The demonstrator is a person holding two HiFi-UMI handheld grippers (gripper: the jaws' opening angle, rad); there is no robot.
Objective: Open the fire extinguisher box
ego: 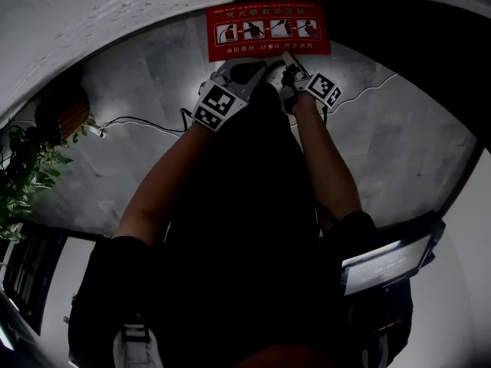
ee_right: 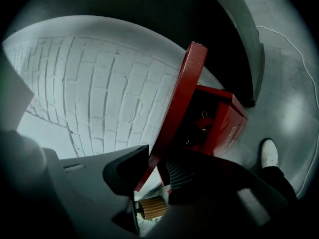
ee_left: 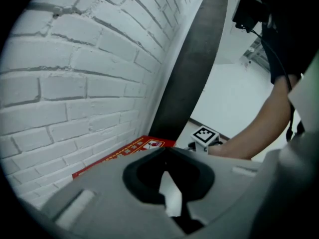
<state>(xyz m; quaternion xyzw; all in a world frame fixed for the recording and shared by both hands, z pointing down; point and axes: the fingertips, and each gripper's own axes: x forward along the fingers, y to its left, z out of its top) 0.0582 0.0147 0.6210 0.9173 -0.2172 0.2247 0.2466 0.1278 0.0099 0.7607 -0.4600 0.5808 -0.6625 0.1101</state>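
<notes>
Far left of the head view: a potted plant [ego: 17,176] on the grey floor [ego: 399,152], with a thin cable [ego: 146,123] trailing past it toward the middle.

Both arms reach forward to the fire extinguisher box [ego: 268,31], which sits low against the white brick wall [ee_left: 75,83]. From the head view its red lid with a row of pictograms faces the camera.

Left gripper [ego: 244,71]: at the near edge of the box, just beside the other gripper. In its own view [ee_left: 169,185] the jaws stand a narrow gap apart with nothing between them. The red lid [ee_left: 124,156] lies just beyond its nose.

Right gripper [ego: 291,66]: its marker cube [ee_left: 205,133] shows in the left gripper view, close to the lid's corner. In its own view [ee_right: 152,171] the jaws are pinching the lid's edge [ee_right: 177,103]. The lid is tilted up off the box body [ee_right: 232,126], and the dark inside shows red extinguisher tops [ee_right: 203,122].

Right side: a white shoe [ee_right: 269,153] on the floor beside the box; a lit screen [ego: 387,263] at the person's right hip.
</notes>
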